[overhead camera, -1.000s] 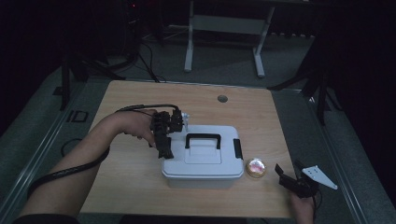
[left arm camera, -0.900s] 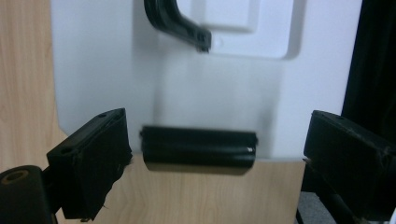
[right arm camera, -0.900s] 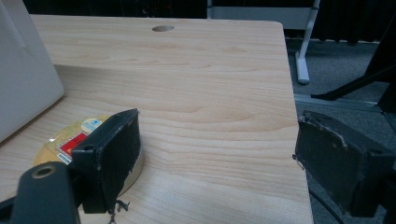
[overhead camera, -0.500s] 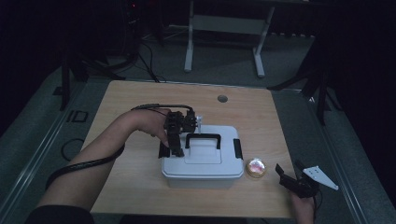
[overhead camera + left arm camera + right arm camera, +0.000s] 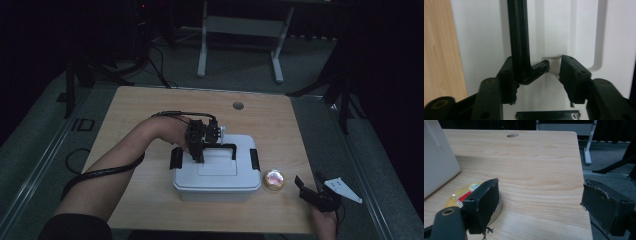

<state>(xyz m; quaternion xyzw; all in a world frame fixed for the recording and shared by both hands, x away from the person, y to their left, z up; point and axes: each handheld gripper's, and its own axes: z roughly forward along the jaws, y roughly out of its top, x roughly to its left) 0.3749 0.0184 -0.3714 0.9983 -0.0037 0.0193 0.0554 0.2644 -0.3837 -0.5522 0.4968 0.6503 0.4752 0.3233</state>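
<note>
Our left tongs [image 5: 536, 77] sit open around the box handle [image 5: 520, 45]; our right tongs [image 5: 536, 205] wait open near the tabletop's [image 5: 536, 170] right edge.

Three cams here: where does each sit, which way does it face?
High view: above the person's side, looking forward and down on the table; both forearms, left gripper, right gripper.
Left gripper view: along open jaws straddling the box handle.
Right gripper view: across the tabletop; open jaws, round tin.
Shared: box, tin.
</note>
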